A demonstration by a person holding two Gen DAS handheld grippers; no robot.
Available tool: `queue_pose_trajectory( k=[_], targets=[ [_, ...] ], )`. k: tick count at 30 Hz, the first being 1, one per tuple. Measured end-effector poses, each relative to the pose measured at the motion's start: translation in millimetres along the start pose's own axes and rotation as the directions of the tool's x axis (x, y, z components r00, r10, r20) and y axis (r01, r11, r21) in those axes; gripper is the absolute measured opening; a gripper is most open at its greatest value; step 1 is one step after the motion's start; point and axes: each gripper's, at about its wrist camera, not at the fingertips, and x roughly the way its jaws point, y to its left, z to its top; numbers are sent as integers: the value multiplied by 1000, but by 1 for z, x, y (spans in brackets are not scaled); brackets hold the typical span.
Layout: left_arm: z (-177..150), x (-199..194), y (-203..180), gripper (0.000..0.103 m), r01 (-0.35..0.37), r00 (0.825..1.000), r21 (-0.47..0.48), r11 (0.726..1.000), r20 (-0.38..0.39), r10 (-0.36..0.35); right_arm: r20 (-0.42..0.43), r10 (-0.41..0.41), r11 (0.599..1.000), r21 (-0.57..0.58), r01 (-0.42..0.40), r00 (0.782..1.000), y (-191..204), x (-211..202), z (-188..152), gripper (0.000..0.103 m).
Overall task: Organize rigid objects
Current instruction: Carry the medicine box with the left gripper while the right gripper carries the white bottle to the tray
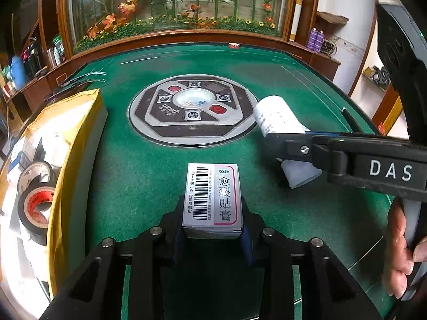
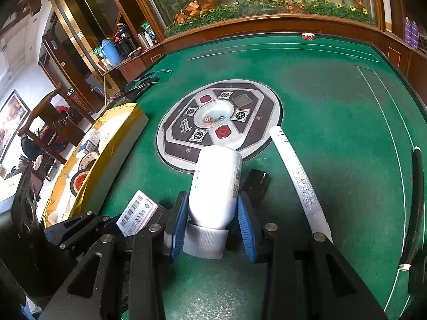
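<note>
A small grey medicine box (image 1: 212, 200) with a barcode and red-framed label is clamped between the blue pads of my left gripper (image 1: 213, 233), held over the green felt. The same box (image 2: 137, 213) shows at the lower left of the right wrist view. My right gripper (image 2: 212, 226) is shut on a white plastic bottle (image 2: 216, 189), cap towards the camera. In the left wrist view that bottle (image 1: 277, 118) hangs at the right, gripped by the right gripper (image 1: 280, 144). A hand (image 1: 400, 250) holds the right handle.
A yellow-taped open box (image 1: 72, 144) at the left holds rolls of black tape (image 1: 34, 208) and other items. The table's round control panel (image 1: 192, 109) sits in the middle. A long white tube (image 2: 299, 181) and a black pen (image 2: 413, 208) lie to the right.
</note>
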Motion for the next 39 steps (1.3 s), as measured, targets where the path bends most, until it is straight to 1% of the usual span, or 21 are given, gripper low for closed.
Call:
queue_pose_trajectory(
  k=[4, 14, 32, 39],
  targets=[
    [-2, -3, 1, 35, -3, 1000, -13, 1000, 2, 3, 27, -3, 1000, 10, 2, 1000, -1, -6, 1, 35],
    [-8, -12, -2, 35, 6, 1000, -19, 1000, 8, -5, 42, 1, 1000, 22, -1, 999, -3, -11, 2, 35],
    [-2, -45, 1, 35, 34, 997, -40, 999, 76, -31, 56, -10, 999, 37, 8, 998, -6, -13, 4, 35],
    [2, -63, 1, 35, 40, 992, -46, 998, 118, -34, 56, -8, 999, 35, 6, 998, -6, -12, 4, 35]
  ],
)
